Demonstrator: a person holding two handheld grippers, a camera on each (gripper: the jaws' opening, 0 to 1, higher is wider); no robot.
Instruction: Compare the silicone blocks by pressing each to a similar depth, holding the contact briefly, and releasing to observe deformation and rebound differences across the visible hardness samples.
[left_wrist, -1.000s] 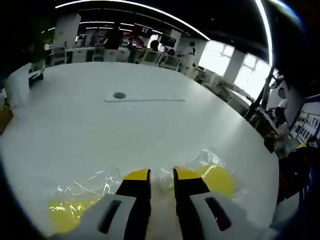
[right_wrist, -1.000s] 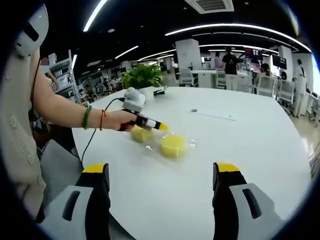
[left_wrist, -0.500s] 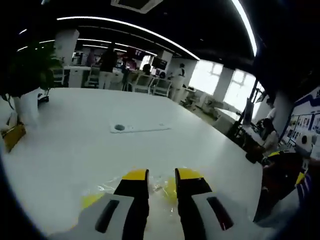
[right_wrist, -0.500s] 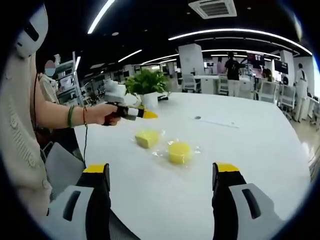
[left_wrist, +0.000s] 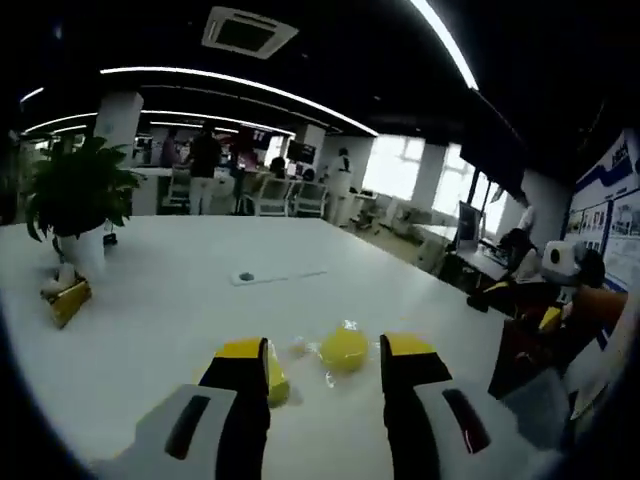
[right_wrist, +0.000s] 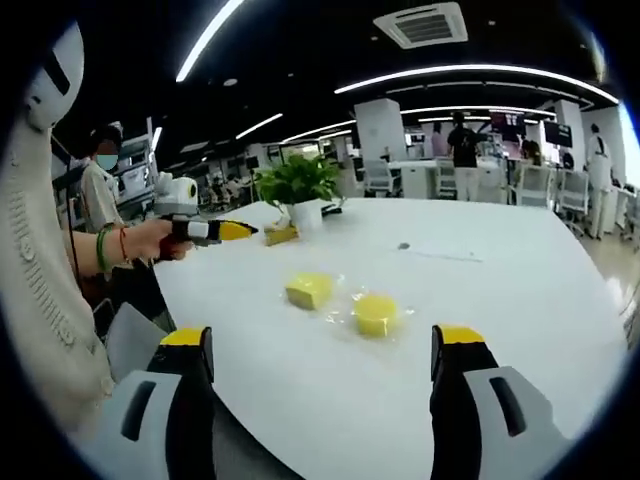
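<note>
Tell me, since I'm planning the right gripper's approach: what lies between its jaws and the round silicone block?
In the right gripper view, only bare white table lies between the right gripper and the round yellow block; crinkled clear plastic wrap lies around the block.

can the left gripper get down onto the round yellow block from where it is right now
Probably yes. The left gripper hangs raised off the table's near edge, and nothing stands between it and the round yellow block; the square block sits beside, not across, the way.

Matt yellow silicone blocks (right_wrist: 344, 302) in crinkled glossy clear film (right_wrist: 345, 318) — smooth, faintly shiny white table (right_wrist: 520, 300).
</note>
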